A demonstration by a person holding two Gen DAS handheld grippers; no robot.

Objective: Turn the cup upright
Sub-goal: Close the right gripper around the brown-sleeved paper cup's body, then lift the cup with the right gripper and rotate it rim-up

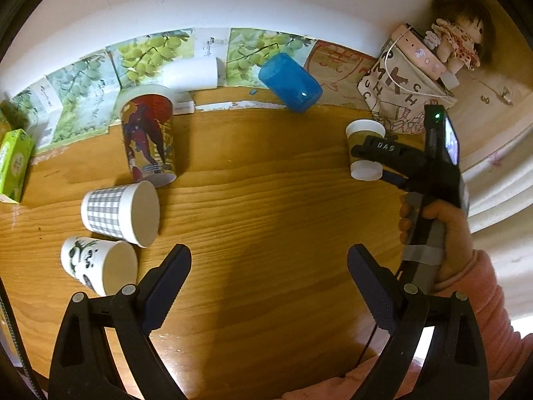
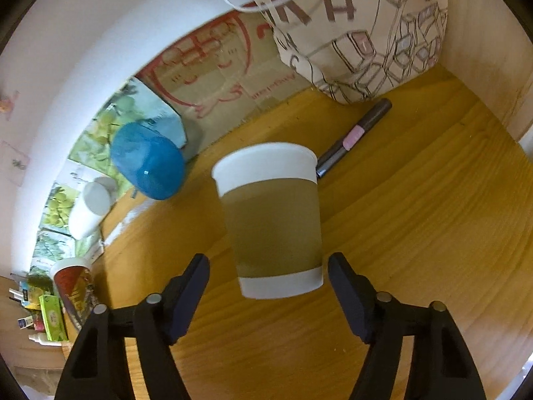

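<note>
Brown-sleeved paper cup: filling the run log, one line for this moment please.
brown-sleeved paper cup upright on table | right hand-held gripper open, straddling it | left hand-held gripper open, idle

Bench [image 2: 416, 233]: varnished wood with visible grain and a slight sheen. Sleeved cup [image 2: 273, 220]: matt white paper with a matt brown paper band. Blue container [image 2: 146, 170]: glossy plastic. Tote bag [image 2: 359, 33]: printed cloth. Right gripper [image 2: 269, 286]: matt black plastic jaws with textured pads and metal pins.

Warm indoor light is falling on the table [image 1: 266, 200]; shadow is pooling mid-table. Fisheye is bending the edges. The cup [image 2: 271, 220] is showing motion blur.
</note>
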